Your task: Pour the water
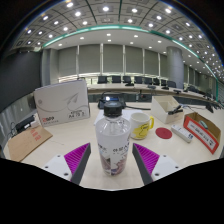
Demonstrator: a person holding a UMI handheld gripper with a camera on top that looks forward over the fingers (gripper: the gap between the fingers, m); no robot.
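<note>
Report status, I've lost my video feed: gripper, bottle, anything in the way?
Gripper open, bottle upright between the fingers. Yellow cup just beyond it. Nothing between them.

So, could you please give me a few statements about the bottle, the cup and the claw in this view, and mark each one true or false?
1. The clear bottle stands upright between the fingers of the claw. True.
2. The bottle's black cap is off and lies on the table. False: it sits on top of the bottle.
3. A yellow cup stands on the table beyond the bottle. True.
4. The cup is held in the claw. False: it stands apart, beyond the fingers.
5. A red lid lies on the table beside the cup. True.
</note>
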